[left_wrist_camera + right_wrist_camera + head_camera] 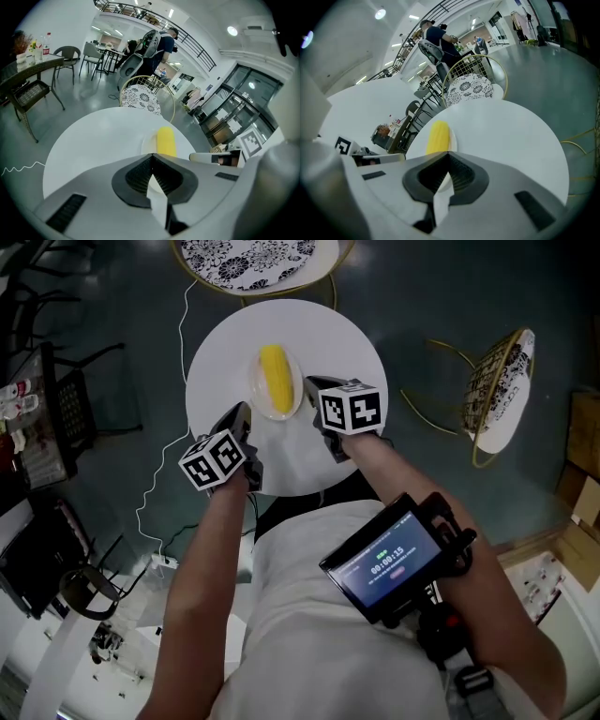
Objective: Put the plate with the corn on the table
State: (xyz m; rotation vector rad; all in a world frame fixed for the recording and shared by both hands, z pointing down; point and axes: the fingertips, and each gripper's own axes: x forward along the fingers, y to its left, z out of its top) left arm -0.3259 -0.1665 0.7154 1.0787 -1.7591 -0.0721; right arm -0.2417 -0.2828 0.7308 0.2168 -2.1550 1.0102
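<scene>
A yellow corn cob (275, 379) lies on a small white plate (256, 388), which rests near the middle of the round white table (342, 338). My left gripper (246, 411) is just short of the plate's near-left rim, jaws shut, tips meeting with nothing between them. My right gripper (309, 385) sits at the plate's right rim, also shut. In the left gripper view the corn (166, 139) and plate (146, 146) lie just beyond the gripper (152, 157). The right gripper view shows the corn (438, 136) just past that gripper (449, 153).
A patterned-seat chair (248, 259) stands beyond the table, another (502, 390) at the right. A dark chair (70, 399) and cluttered table are at the left. A white cable (155, 493) runs across the floor. A person (161, 44) stands far off.
</scene>
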